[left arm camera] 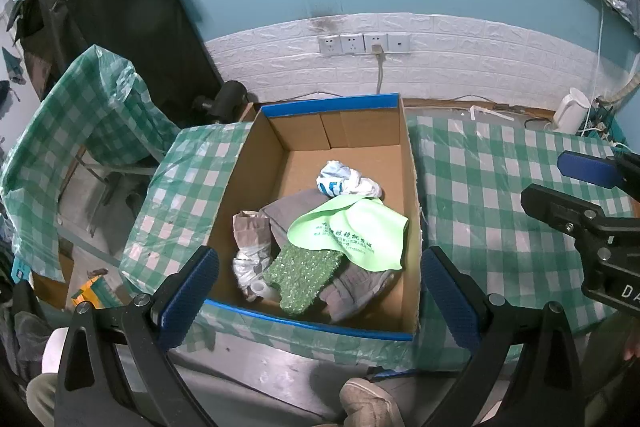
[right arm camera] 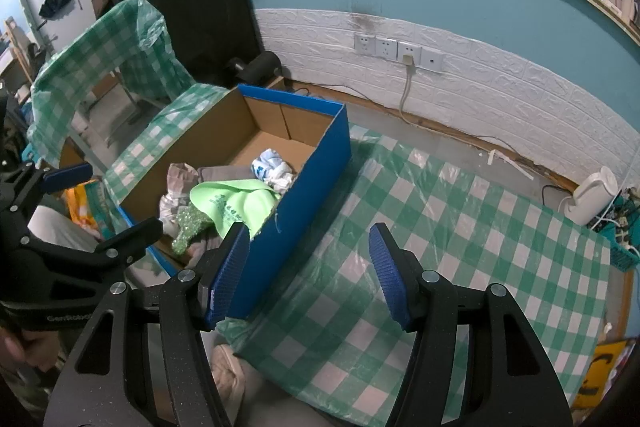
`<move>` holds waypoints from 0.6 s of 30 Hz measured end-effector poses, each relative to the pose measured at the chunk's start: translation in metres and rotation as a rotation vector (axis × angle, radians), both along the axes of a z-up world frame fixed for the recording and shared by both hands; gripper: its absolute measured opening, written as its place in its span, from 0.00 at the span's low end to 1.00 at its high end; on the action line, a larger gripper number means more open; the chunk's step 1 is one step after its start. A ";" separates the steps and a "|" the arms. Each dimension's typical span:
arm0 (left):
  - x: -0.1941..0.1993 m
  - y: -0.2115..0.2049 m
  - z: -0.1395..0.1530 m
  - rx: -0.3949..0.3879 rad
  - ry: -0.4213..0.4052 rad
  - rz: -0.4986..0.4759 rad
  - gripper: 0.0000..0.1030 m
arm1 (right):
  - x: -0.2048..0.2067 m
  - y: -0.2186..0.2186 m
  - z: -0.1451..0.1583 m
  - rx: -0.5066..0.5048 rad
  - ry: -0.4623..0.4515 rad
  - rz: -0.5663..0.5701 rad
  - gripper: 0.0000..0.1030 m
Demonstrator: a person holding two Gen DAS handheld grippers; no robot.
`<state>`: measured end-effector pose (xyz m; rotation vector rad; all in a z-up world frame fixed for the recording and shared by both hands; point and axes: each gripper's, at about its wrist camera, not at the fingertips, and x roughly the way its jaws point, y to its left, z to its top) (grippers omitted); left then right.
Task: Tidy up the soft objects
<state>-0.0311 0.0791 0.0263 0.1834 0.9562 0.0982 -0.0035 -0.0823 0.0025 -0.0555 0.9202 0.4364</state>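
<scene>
A blue cardboard box sits on the checked table. Inside lie a light green cloth, a green sequined piece, a grey glove, a grey cloth, a white-and-blue crumpled cloth and a beige-white bundle. My left gripper is open and empty, held over the box's near end. My right gripper is open and empty, to the right of the box above the tablecloth; it shows at the right edge of the left wrist view.
The green-checked plastic tablecloth covers the table right of the box. A white kettle and cables stand at the far right by the wall. Wall sockets with a plugged cable are behind. A checked-covered chair stands left.
</scene>
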 end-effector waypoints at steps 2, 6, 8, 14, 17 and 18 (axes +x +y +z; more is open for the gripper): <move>0.000 0.000 0.000 0.005 -0.001 -0.002 0.99 | 0.000 0.000 0.000 -0.002 0.001 0.001 0.60; -0.001 0.001 -0.001 0.004 -0.002 -0.001 0.99 | 0.000 0.000 0.000 -0.003 0.002 0.002 0.60; -0.001 0.001 -0.001 0.003 0.000 -0.002 0.99 | 0.000 0.000 0.000 -0.004 0.001 0.001 0.60; -0.001 0.002 0.000 0.003 -0.001 -0.002 0.99 | -0.001 0.000 0.000 -0.006 0.001 0.002 0.60; -0.002 0.002 0.000 0.003 0.001 -0.002 0.99 | -0.001 -0.001 0.000 -0.005 0.002 0.003 0.60; -0.001 0.002 0.000 0.003 -0.001 -0.002 0.99 | 0.000 0.000 0.000 -0.005 0.001 0.003 0.60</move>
